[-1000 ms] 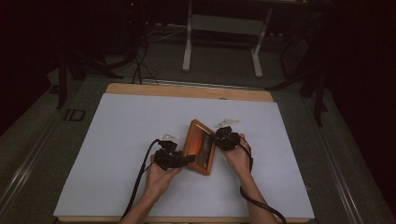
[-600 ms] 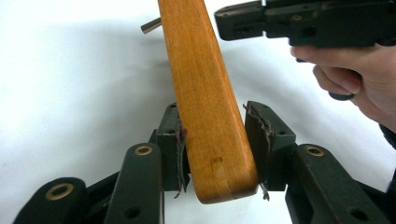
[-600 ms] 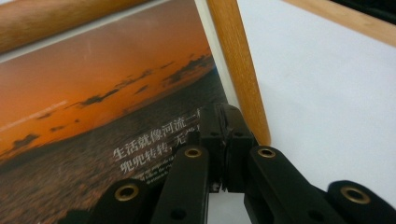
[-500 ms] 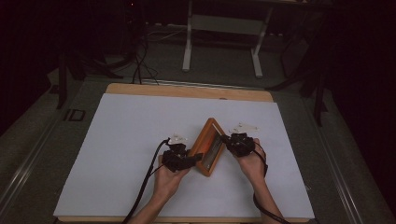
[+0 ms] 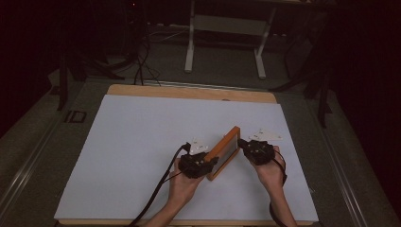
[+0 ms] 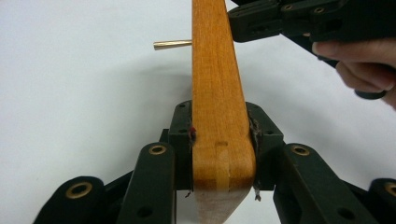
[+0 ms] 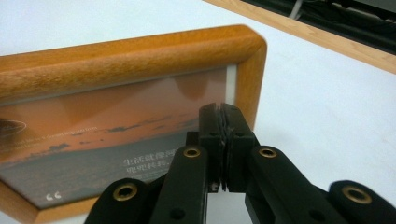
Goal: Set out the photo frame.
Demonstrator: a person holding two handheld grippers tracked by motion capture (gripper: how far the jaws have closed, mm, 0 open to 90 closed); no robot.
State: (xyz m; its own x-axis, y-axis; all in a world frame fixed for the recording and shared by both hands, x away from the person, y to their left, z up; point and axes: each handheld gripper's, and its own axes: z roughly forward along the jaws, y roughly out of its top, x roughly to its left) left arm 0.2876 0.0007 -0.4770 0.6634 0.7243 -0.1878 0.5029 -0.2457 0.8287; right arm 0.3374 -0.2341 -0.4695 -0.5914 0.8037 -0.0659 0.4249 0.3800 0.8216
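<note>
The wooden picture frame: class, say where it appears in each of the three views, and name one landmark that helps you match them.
High view: the wooden picture frame stands on edge, right of centre, between the two claws.
Left gripper view: centre, its edge running up from the left claw, which is clamped on it.
Right gripper view: left and centre, its picture side behind the shut right claw.
Shared landmark: the white table.

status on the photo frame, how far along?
Done: wooden photo frame is up off its face, tilted on edge on the white mat. In hand: left gripper clamps its edge; right gripper, jaws shut, presses its front. Left: standing it unaided, probably on its brass prop.
</note>
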